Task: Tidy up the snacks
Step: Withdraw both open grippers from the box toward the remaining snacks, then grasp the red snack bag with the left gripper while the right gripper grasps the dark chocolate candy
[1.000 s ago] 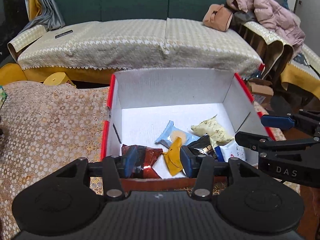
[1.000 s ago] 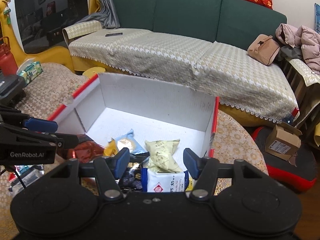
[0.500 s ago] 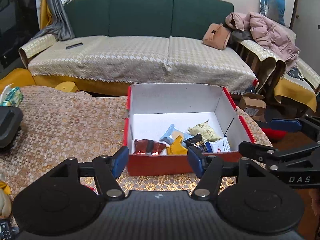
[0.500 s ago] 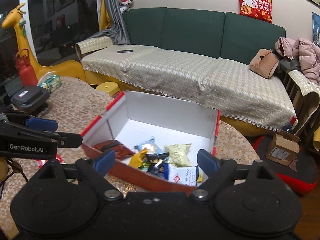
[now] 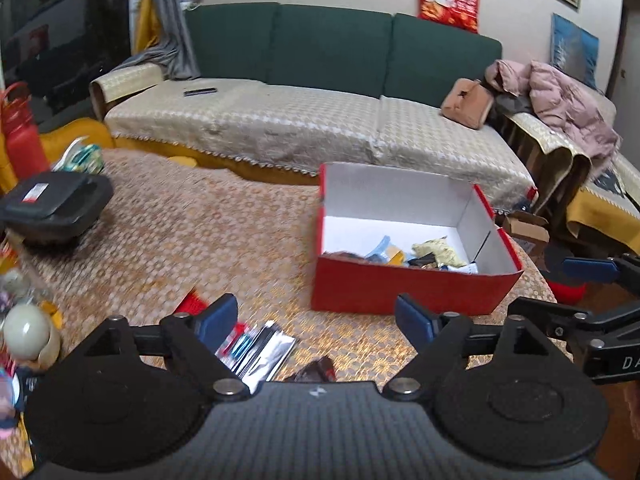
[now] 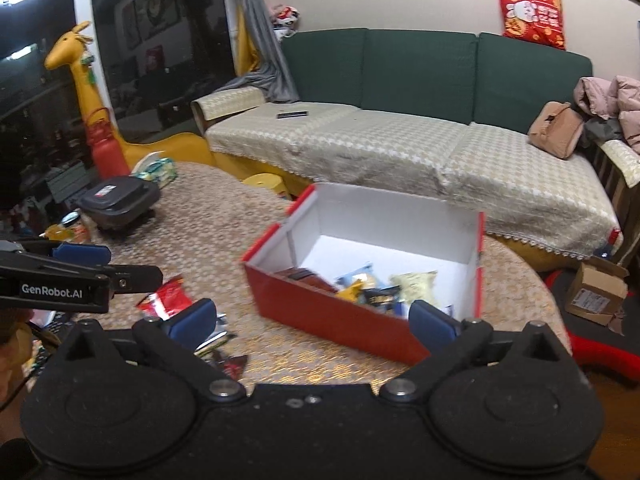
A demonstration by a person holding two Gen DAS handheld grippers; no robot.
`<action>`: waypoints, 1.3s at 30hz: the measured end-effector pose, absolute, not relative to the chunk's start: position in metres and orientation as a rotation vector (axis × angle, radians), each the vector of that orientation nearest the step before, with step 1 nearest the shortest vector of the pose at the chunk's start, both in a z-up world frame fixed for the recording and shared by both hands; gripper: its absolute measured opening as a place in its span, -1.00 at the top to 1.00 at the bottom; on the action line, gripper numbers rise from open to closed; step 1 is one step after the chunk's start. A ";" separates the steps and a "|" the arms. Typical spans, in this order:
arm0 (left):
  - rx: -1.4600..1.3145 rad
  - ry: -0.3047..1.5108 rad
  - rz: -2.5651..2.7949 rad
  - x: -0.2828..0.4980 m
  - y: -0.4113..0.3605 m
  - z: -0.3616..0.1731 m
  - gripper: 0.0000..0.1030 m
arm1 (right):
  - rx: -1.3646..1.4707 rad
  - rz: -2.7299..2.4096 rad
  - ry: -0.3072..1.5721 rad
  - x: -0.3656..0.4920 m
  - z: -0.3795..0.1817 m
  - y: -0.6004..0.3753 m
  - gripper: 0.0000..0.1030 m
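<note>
The red box with white inner walls sits on the table ahead of both tools, and several snack packets lie heaped against its near wall: a dark red-brown one, a blue one, a yellow one, a dark one and a pale green one. The left tool has just been opening its jaws, which now stand wide apart with nothing between them; the box is ahead of it and to its right. Just under its left finger lie a silvery packet and a red packet, and a dark packet lies near its body. The right tool has likewise been opening and gapes empty, the box's near corner just ahead of its right finger. Left of the left tool stands a black lidded container.
</note>
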State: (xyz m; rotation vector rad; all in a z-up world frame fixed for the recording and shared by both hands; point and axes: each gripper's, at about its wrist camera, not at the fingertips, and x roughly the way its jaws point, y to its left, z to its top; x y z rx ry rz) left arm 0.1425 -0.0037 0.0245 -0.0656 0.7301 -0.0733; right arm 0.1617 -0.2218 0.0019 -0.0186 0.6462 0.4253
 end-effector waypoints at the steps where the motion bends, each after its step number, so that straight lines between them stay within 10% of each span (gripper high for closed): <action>1: -0.078 0.731 -0.064 0.138 0.003 0.022 -0.72 | -0.022 0.435 0.647 0.159 0.001 -0.218 -0.99; 39: -0.567 1.088 0.350 0.266 0.132 -0.104 -0.73 | -0.314 0.670 0.924 0.216 -0.112 -0.094 -0.74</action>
